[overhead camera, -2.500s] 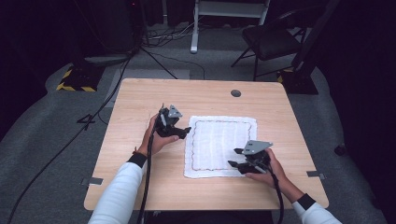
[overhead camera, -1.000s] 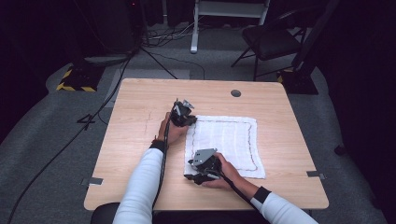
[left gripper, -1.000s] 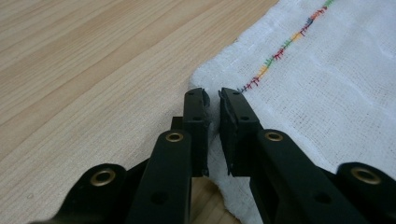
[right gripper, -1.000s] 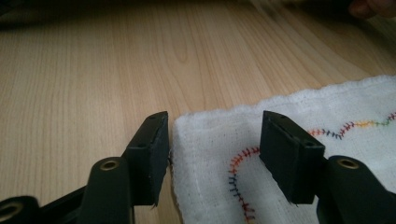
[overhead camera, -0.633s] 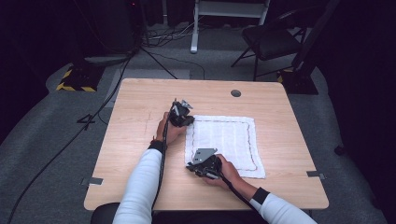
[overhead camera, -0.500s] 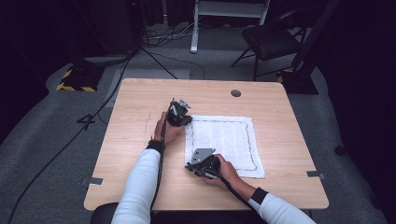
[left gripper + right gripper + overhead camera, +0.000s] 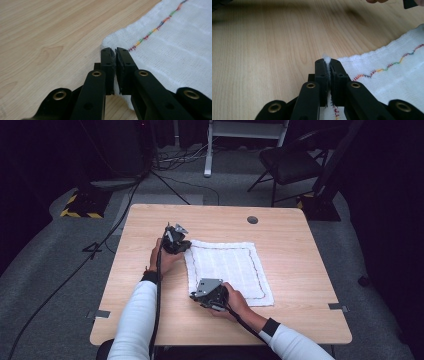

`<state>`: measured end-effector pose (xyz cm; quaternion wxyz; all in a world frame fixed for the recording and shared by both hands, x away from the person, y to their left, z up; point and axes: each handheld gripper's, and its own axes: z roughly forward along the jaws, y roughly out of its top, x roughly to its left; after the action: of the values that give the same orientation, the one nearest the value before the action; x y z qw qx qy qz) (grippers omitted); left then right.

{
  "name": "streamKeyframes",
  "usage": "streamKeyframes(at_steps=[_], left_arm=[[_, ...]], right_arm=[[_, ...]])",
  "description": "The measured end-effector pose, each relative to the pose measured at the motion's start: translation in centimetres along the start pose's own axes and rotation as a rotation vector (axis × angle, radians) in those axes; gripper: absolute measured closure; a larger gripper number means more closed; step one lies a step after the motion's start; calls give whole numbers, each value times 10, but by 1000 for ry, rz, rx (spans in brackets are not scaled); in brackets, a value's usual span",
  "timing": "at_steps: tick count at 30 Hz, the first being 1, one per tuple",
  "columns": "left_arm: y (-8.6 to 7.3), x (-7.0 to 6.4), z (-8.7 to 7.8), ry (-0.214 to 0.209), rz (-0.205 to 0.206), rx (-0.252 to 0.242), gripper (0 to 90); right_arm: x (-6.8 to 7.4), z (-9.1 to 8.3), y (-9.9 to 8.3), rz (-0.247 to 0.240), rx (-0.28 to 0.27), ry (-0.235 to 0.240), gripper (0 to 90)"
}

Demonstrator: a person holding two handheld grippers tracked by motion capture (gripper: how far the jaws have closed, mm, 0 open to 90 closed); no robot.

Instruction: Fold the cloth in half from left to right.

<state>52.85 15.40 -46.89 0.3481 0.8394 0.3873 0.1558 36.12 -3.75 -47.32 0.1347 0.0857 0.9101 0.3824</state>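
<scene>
The white cloth lies flat on the tabletop. Right hand-held gripper pinches its near-left corner; left hand-held gripper — jaws nearly closed at the far-left corner, grip uncertain. Lift both corners evenly — keep the edge taut.

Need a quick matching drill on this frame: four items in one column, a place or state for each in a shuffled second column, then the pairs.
Items:
1. left gripper
2. right gripper
3. white cloth
4. black chair

Place or state:
A. lies flat on the table
B. on the floor beyond the table
C. shut on the cloth's far left corner
D. shut on the cloth's near left corner

Pairs: 1-C, 2-D, 3-A, 4-B
</scene>
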Motion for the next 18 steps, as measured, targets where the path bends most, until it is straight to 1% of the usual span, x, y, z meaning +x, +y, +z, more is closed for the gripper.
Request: streamKeyframes(at_steps=[1, 3, 6, 9, 12, 15, 16, 17, 18], left_arm=[[0, 0, -4, 2, -4, -25, 846], [0, 2, -12, 0, -3, -52, 848], [1, -1, -18, 7, 7, -53, 848], [6, -5, -20, 8, 21, -55, 848], [12, -10, -17, 6, 27, -64, 848], [17, -17, -11, -12, 26, -67, 849], [20, -21, -8, -17, 37, -61, 849], [21, -23, -6, -13, 40, -65, 849], [24, -25, -4, -20, 45, -64, 849]], right_arm=[[0, -1, 2, -6, -6, -2, 858], [1, -5, 8, -14, -24, -8, 859], [1, -7, 11, -25, -31, -17, 859], [0, -13, 11, -17, -41, -29, 859], [-3, -22, 8, -2, -57, -39, 861], [-5, -32, 3, 7, -72, -61, 862], [-5, -35, 0, 13, -76, -63, 862], [-6, -40, -4, 27, -80, -67, 862], [-7, -42, -7, 37, -82, -69, 862]])
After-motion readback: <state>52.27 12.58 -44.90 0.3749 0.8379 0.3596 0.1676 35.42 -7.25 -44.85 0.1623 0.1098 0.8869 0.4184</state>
